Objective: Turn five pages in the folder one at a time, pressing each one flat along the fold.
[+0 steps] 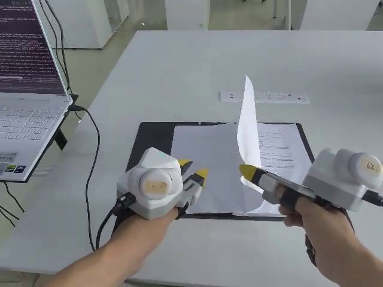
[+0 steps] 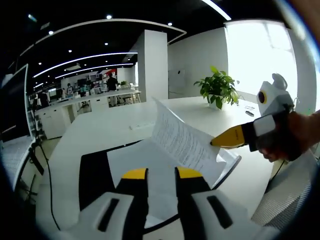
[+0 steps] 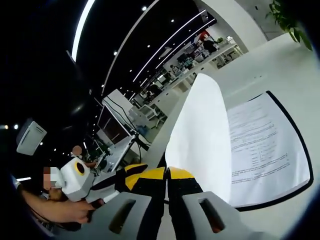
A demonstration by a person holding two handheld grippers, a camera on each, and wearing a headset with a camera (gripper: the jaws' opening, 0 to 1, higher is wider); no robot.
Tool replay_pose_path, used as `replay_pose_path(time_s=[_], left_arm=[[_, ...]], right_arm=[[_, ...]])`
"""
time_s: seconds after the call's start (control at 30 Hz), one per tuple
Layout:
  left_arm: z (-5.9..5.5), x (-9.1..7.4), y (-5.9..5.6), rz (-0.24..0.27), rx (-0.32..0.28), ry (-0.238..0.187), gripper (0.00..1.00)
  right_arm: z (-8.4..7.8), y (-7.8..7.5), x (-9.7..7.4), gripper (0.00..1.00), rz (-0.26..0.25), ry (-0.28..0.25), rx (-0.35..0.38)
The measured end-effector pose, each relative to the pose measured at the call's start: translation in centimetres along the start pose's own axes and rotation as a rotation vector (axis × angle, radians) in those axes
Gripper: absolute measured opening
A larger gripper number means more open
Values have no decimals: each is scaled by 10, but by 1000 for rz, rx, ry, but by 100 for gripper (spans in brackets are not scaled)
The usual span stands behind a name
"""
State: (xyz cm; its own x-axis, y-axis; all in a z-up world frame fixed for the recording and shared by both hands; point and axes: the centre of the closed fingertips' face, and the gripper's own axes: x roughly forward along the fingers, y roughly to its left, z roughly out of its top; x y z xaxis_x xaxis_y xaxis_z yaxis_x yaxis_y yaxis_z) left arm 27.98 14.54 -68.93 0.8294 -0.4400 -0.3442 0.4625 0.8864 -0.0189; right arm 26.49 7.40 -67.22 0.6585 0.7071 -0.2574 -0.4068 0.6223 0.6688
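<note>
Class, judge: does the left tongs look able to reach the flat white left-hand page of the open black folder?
Likely yes: the open left tongs hang at the flat white left-hand page, nothing between.

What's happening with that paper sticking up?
A person holds a gripper in each hand over an open folder on a white table. The right gripper is shut on the bottom edge of one page, which stands upright between the two sides, partway through a turn. The left gripper hovers over the folder's left side, jaws slightly apart, holding nothing.
</note>
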Motion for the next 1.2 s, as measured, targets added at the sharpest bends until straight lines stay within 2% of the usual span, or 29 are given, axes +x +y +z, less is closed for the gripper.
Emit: replay_pose_path(time_s=[0.4, 0.77, 1.2], left_arm=[[-2, -21, 31, 46, -15, -9, 19], [-8, -36, 54, 87, -32, -6, 19], [-23, -41, 65, 107, -51, 21, 19]], right_arm=[[-23, 11, 36, 0, 22, 88, -21], [-48, 19, 60, 0, 33, 154, -36], [-74, 20, 84, 0, 30, 235, -52]])
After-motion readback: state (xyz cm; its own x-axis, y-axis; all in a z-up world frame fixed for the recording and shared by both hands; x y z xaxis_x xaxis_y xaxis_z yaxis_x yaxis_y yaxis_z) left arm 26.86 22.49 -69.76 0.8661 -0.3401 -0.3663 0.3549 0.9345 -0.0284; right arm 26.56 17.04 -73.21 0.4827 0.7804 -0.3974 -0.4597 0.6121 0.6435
